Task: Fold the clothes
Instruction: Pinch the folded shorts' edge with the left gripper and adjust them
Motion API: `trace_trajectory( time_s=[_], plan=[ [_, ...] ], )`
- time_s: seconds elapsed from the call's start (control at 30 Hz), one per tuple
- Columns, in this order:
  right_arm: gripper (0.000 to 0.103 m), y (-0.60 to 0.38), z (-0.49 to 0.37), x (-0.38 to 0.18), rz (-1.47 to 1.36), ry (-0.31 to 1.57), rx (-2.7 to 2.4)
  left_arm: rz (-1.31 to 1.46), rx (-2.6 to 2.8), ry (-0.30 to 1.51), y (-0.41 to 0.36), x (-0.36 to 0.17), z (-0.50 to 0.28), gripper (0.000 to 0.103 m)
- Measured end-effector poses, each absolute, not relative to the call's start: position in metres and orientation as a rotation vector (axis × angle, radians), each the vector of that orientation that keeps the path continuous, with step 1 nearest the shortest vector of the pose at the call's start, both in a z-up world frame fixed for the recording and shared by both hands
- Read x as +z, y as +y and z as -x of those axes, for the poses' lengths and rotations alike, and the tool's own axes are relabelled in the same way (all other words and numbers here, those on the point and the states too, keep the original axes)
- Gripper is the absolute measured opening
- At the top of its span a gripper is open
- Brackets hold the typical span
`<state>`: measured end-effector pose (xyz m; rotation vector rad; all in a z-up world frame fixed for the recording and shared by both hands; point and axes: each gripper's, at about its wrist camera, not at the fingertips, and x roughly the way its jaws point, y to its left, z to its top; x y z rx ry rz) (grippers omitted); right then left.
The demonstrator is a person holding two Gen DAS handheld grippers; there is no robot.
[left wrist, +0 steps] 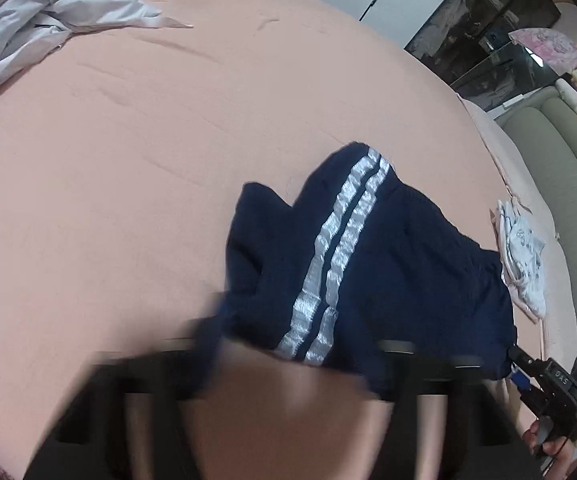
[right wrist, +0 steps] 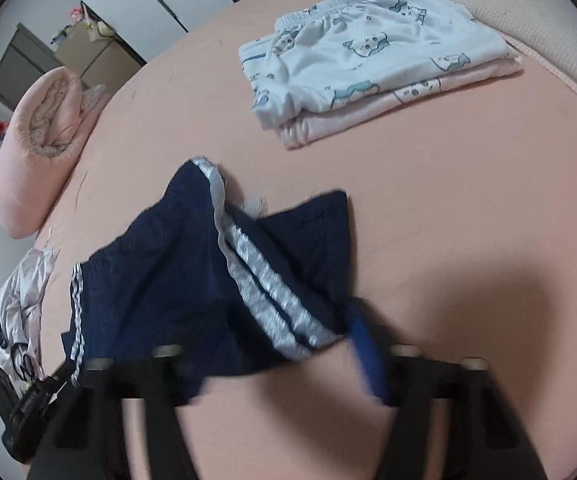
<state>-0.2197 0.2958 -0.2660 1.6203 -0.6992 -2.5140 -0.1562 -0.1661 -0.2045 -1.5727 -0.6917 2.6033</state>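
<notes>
Shorts (left wrist: 368,264) lie crumpled on the bed (left wrist: 128,160) in the left view, left gripper (left wrist: 244,364) fingers closed on their near hem; right view, right gripper (right wrist: 352,352) likewise pinches the striped corner; grasp step, next a lift and spread flat.
</notes>
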Motion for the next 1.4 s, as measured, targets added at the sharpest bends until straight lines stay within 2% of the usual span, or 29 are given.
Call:
trace_trajectory(
  time_s=[0.03,0.13,0.33,0.4,0.53,0.63,0.67,0.7,0.73,0.77,0.8,0.83,0.9,1.03,1.1,1.13,1.17,1.2,1.27,1.4],
  plan=[
    [0.016,0.295,0.222,-0.266,-1.617,-0.716,-2.487,1.576,2.598,-0.708,-0.17,-0.204,0.155,0.009],
    [0.01,0.29,0.222,-0.265,-1.605,-0.681,-2.488,1.563,2.596,-0.742,-0.181,-0.203,0.145,0.008],
    [0.008,0.296,0.204,-0.253,-1.562,-0.694,-2.485,1.584,2.57,-0.708,-0.188,-0.176,0.139,0.007],
    [0.008,0.298,0.198,-0.252,-1.579,-0.677,-2.474,1.605,2.531,-0.713,-0.157,-0.185,0.163,0.007],
    [0.009,0.306,0.178,-0.258,-1.655,-0.643,-2.46,1.725,2.429,-0.732,-0.161,-0.199,0.162,0.01],
    [0.024,0.312,0.175,-0.264,-1.681,-0.708,-2.418,1.798,2.365,-0.733,-0.173,-0.201,0.163,0.014],
    [0.034,0.313,0.174,-0.257,-1.661,-0.699,-2.451,1.797,2.431,-0.664,-0.177,-0.191,0.162,0.022],
    [0.04,0.314,0.174,-0.25,-1.636,-0.68,-2.492,1.794,2.496,-0.593,-0.18,-0.181,0.162,0.025],
    [0.049,0.313,0.173,-0.24,-1.588,-0.609,-2.576,1.781,2.553,-0.51,-0.182,-0.172,0.162,0.034],
    [0.06,0.312,0.172,-0.229,-1.537,-0.535,-2.657,1.739,2.584,-0.396,-0.177,-0.164,0.165,0.037],
    [0.065,0.31,0.172,-0.222,-1.5,-0.464,-2.719,1.694,2.611,-0.283,-0.172,-0.155,0.167,0.037],
    [0.067,0.308,0.177,-0.227,-1.554,-0.42,-2.694,1.654,2.619,-0.189,-0.167,-0.149,0.17,0.037],
    [0.067,0.304,0.186,-0.242,-1.678,-0.423,-2.597,1.632,2.53,-0.155,-0.157,-0.15,0.179,0.037],
    [0.069,0.297,0.194,-0.259,-1.718,-0.476,-2.53,1.636,2.491,-0.214,-0.163,-0.152,0.174,0.037],
    [0.065,0.294,0.198,-0.264,-1.708,-0.493,-2.52,1.651,2.465,-0.234,-0.148,-0.155,0.171,0.037],
    [0.045,0.292,0.201,-0.265,-1.695,-0.51,-2.497,1.657,2.456,-0.243,-0.142,-0.155,0.17,0.037],
    [0.017,0.291,0.203,-0.265,-1.682,-0.527,-2.474,1.662,2.456,-0.244,-0.142,-0.154,0.166,0.037],
    [0.012,0.29,0.206,-0.266,-1.671,-0.544,-2.454,1.663,2.457,-0.248,-0.142,-0.153,0.164,0.037],
    [0.009,0.287,0.213,-0.267,-1.667,-0.566,-2.438,1.65,2.452,-0.277,-0.149,-0.15,0.163,0.037],
    [0.008,0.263,0.23,-0.245,-1.566,-0.538,-2.415,1.655,2.436,-0.255,-0.152,-0.15,0.18,0.037]
  ],
)
